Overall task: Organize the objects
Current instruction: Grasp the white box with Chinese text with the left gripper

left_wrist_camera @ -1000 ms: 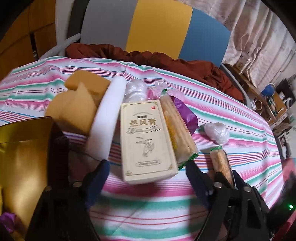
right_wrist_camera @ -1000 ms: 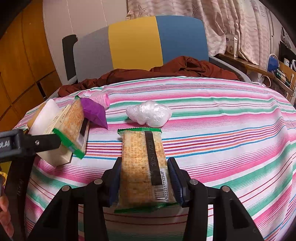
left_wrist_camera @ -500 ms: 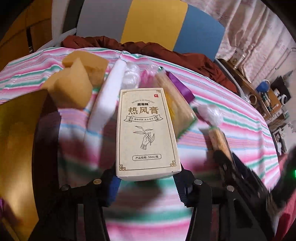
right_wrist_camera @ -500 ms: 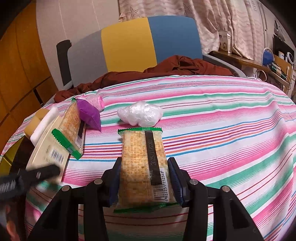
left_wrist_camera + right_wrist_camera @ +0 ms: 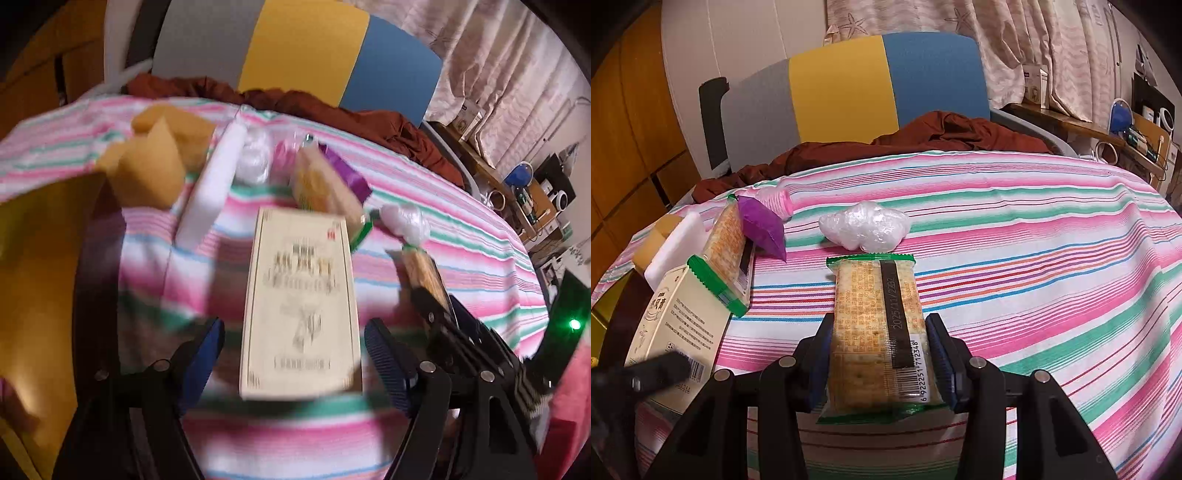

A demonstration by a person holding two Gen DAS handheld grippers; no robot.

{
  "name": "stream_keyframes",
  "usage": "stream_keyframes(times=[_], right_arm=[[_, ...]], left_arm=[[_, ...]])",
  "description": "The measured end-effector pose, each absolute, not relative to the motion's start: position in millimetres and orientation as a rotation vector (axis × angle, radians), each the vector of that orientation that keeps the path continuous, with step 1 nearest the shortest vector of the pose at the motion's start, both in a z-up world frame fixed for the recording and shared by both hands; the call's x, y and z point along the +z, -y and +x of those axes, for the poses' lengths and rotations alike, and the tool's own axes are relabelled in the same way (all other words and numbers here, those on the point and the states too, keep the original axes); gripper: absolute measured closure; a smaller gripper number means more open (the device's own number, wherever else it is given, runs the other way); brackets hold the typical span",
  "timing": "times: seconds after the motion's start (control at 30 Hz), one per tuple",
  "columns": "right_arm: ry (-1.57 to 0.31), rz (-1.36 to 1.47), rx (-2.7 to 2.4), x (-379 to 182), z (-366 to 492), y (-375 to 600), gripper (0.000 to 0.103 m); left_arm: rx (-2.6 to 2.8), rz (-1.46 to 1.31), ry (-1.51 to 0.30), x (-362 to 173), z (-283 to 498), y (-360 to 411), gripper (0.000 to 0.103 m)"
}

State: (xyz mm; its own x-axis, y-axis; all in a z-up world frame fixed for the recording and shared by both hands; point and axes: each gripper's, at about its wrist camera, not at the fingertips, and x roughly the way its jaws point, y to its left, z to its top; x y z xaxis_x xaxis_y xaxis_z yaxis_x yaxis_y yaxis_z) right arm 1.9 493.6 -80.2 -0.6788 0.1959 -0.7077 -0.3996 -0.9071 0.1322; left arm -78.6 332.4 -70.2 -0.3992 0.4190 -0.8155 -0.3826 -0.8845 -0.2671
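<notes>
A cream box with printed characters (image 5: 301, 314) lies on the striped tablecloth (image 5: 461, 251) between the jaws of my left gripper (image 5: 293, 328). The jaws are opening and a gap shows on each side of the box. The picture is blurred. In the right wrist view the same box (image 5: 676, 325) lies at the left, with a blurred black left finger (image 5: 646, 373) over its near end. My right gripper (image 5: 879, 325) is shut on a green-edged cracker packet (image 5: 879, 314), its far end resting on the cloth.
Behind the box stand a second cracker packet (image 5: 727, 251), a purple bag (image 5: 762, 229), a white foam block (image 5: 676, 243) and yellow sponges (image 5: 155, 166). A crumpled white plastic wad (image 5: 864, 225) lies mid-table. A gold container (image 5: 37, 277) is at the left. A chair (image 5: 849, 85) with brown cloth stands behind.
The left jaws closed on the cream box half a second ago and have now spread apart again. The box has come away from the pile. The right gripper and its packet have not moved.
</notes>
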Motion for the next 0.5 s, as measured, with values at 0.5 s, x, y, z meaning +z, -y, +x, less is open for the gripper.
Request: stream_keyframes(times=[0.5], right_arm=[[-0.342,-1.038,2.573,-78.3,0.8,-489.2,0.055]], left_arm=[[2.305,-1.219,-0.074,-47.2,-62.1,-317.3,0.051]])
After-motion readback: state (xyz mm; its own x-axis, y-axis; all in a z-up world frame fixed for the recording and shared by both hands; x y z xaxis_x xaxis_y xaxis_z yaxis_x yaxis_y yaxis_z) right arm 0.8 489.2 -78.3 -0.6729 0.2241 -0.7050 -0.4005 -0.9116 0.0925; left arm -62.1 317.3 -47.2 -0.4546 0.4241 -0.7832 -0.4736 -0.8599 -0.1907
